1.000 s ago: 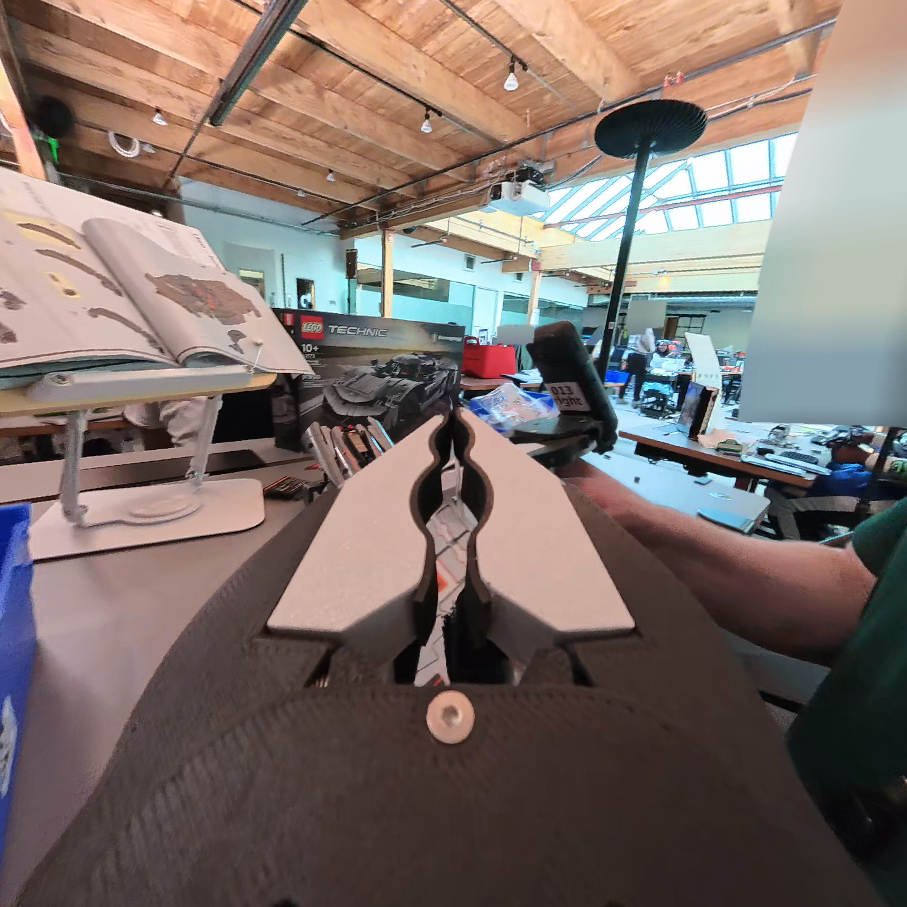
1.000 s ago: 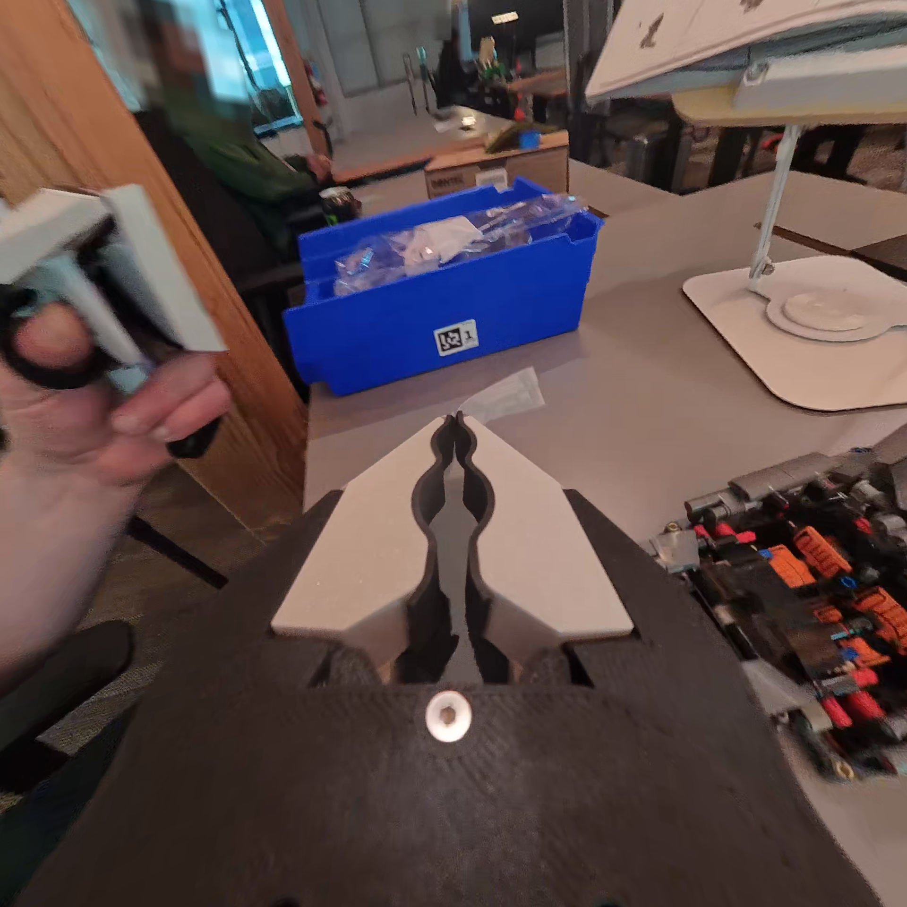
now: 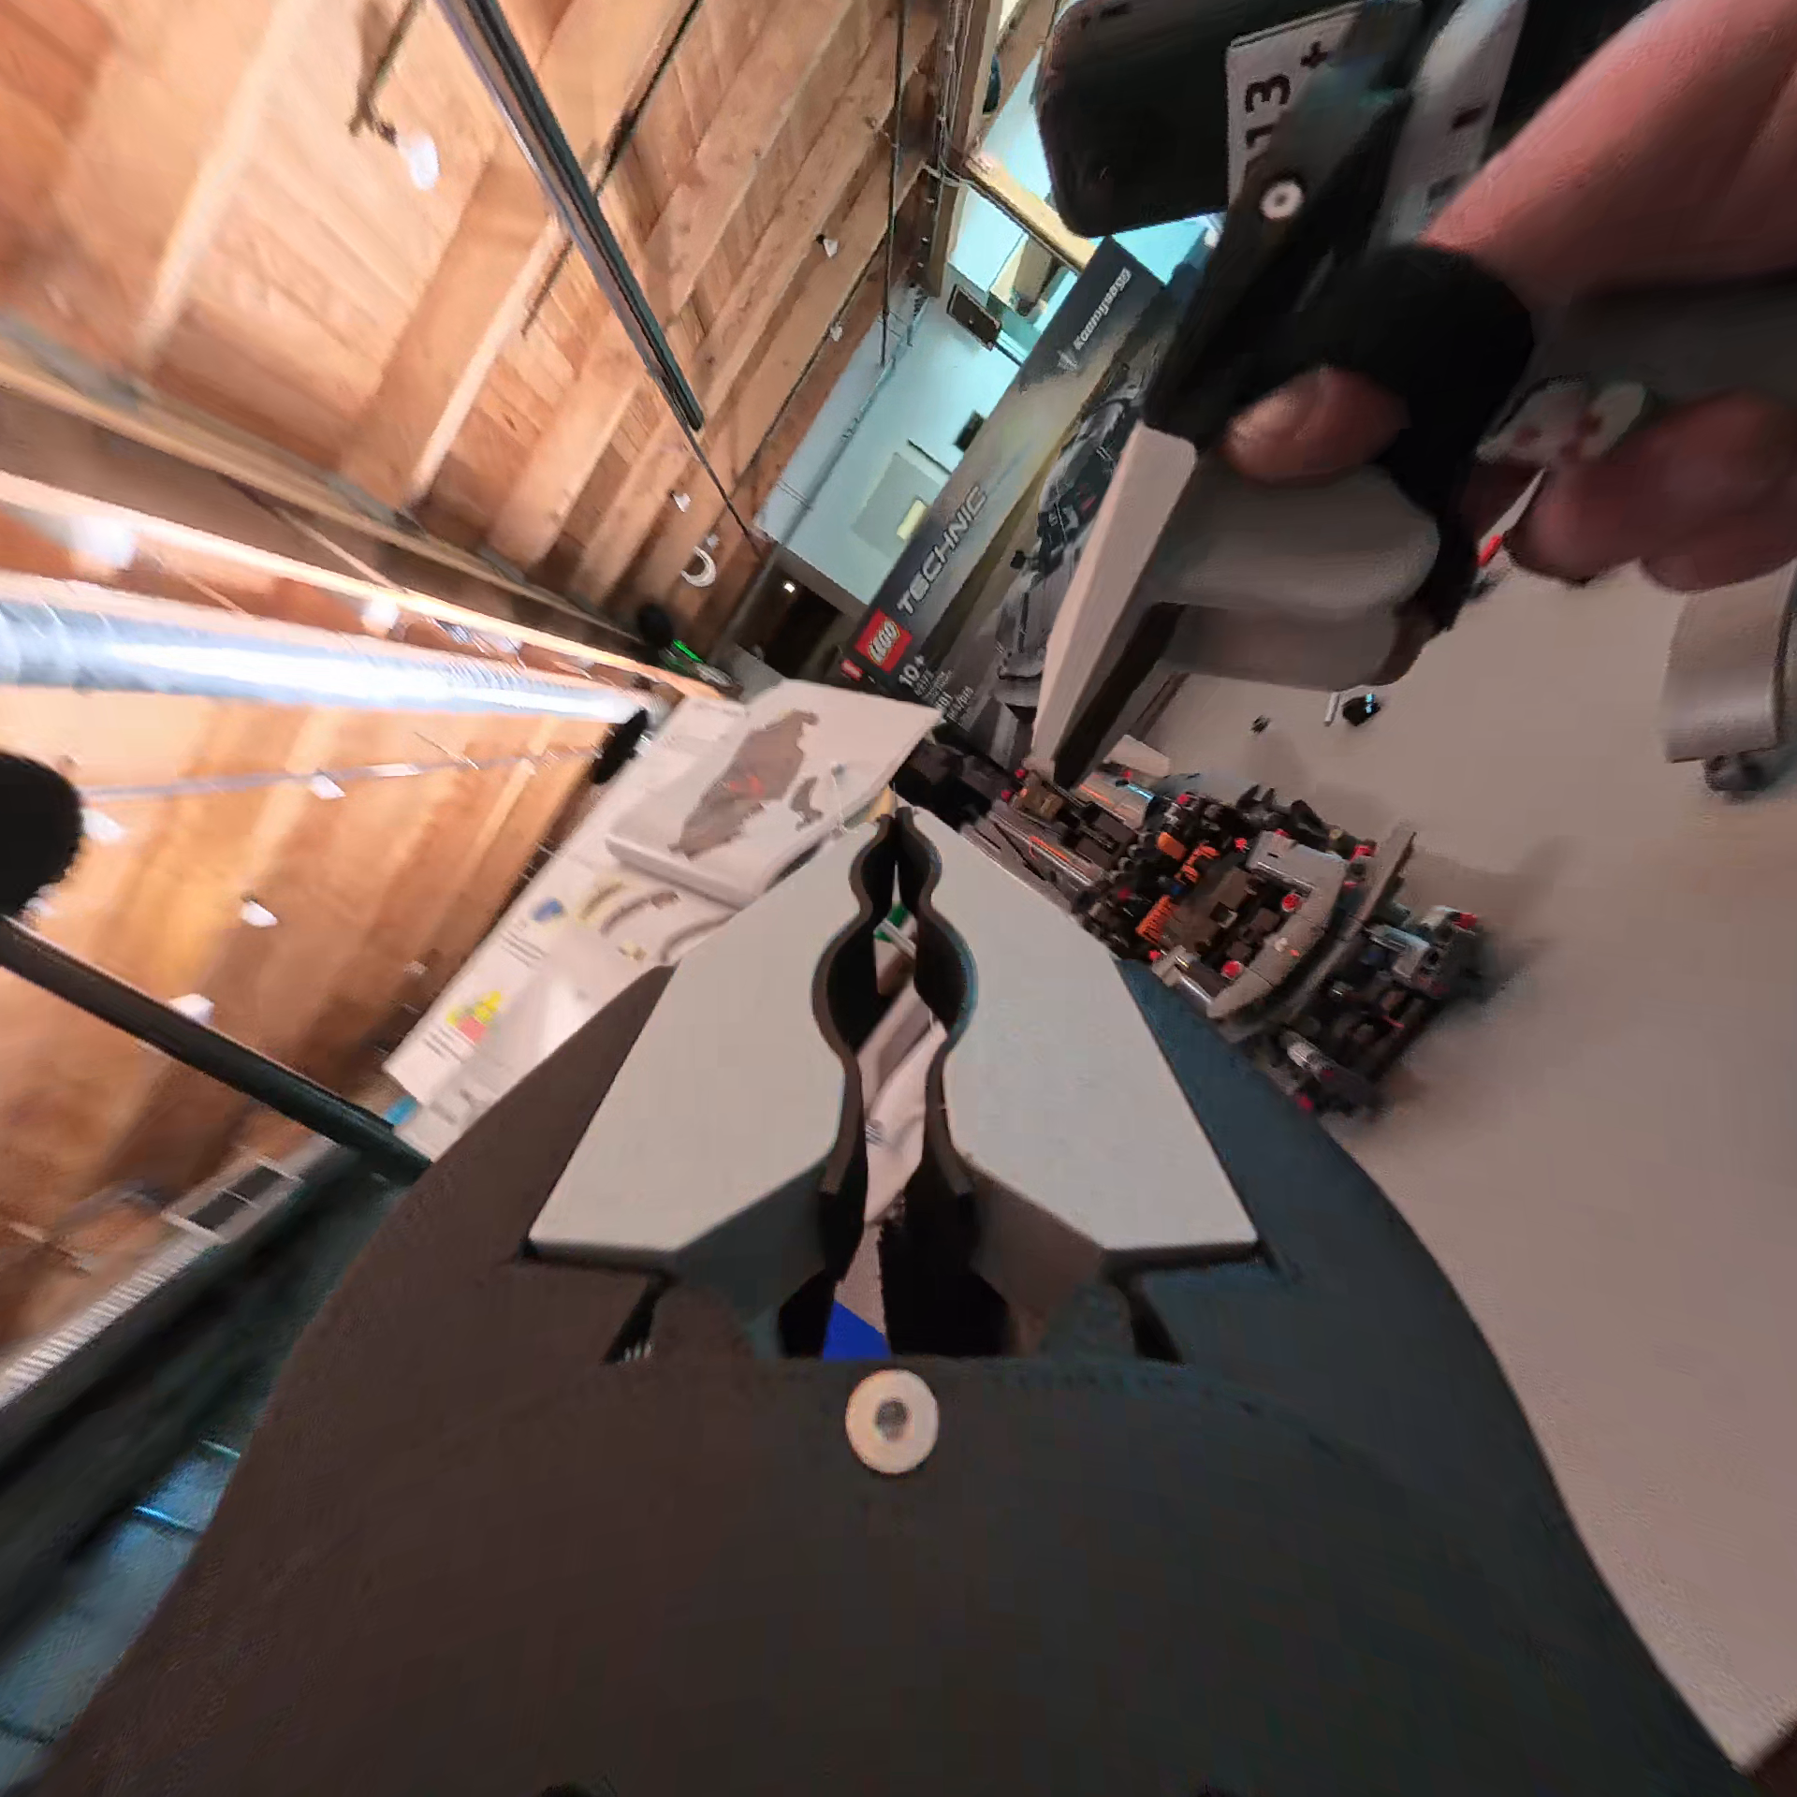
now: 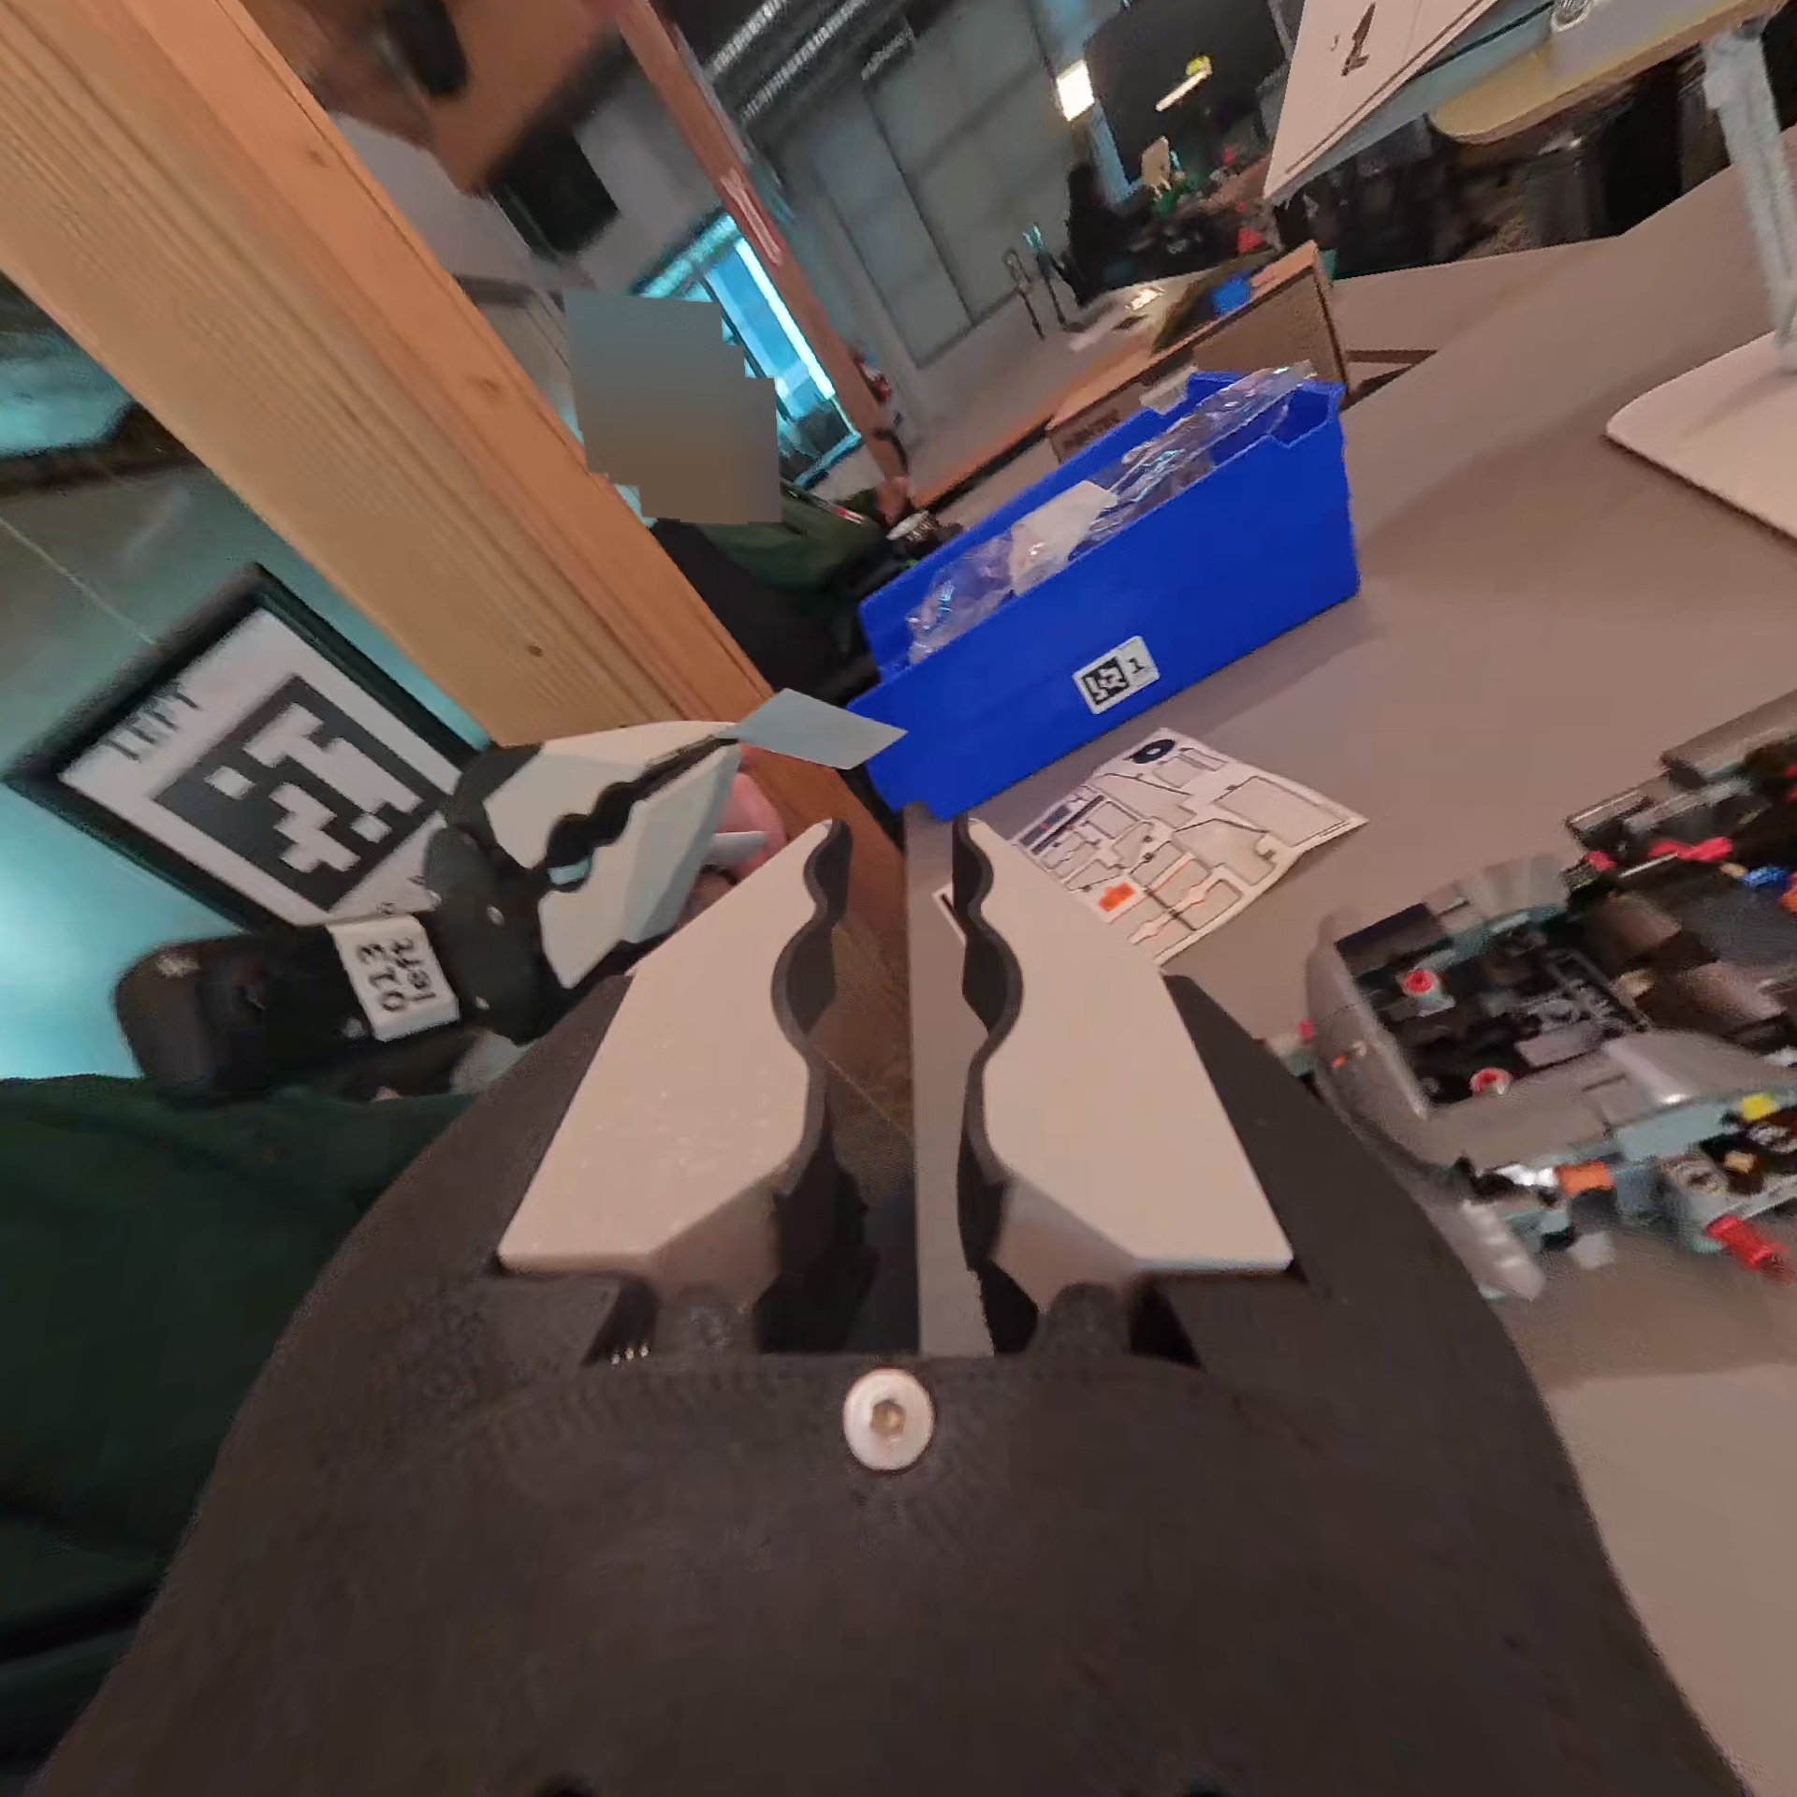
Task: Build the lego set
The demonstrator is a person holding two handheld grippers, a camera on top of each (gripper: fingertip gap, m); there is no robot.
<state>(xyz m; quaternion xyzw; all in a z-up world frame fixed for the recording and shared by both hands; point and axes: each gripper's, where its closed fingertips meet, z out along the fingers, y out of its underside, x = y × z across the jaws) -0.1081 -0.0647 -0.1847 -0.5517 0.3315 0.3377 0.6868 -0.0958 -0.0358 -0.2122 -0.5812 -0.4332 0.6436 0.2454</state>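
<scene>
My left gripper (image 3: 893, 827) is shut; in the right wrist view it (image 4: 724, 739) pinches a thin flat grey sticker (image 4: 817, 731) by one edge, in the air off the table's left edge. My right gripper (image 4: 895, 836) is open and empty, pointing past the table edge, just right of the left one. In the left wrist view the right gripper (image 3: 1070, 768) hangs tip-down over the part-built grey and black lego car (image 3: 1264, 924). The car (image 4: 1556, 1021) lies on the table to the right. A sticker sheet (image 4: 1186, 846) lies flat between the car and the bin.
A blue bin (image 4: 1118, 603) with clear bags stands at the table's far left. An open instruction book (image 3: 768, 778) sits on a white stand (image 4: 1711, 438). The lego box (image 3: 972, 545) stands behind. A wooden post (image 4: 340, 389) rises left of the table. The grippers' ends are close to 5 cm from one another.
My right gripper has opened. My left gripper has rolled sideways and moved off the table's left edge, holding a grey sticker. The sticker sheet now lies on the table by the blue bin.
</scene>
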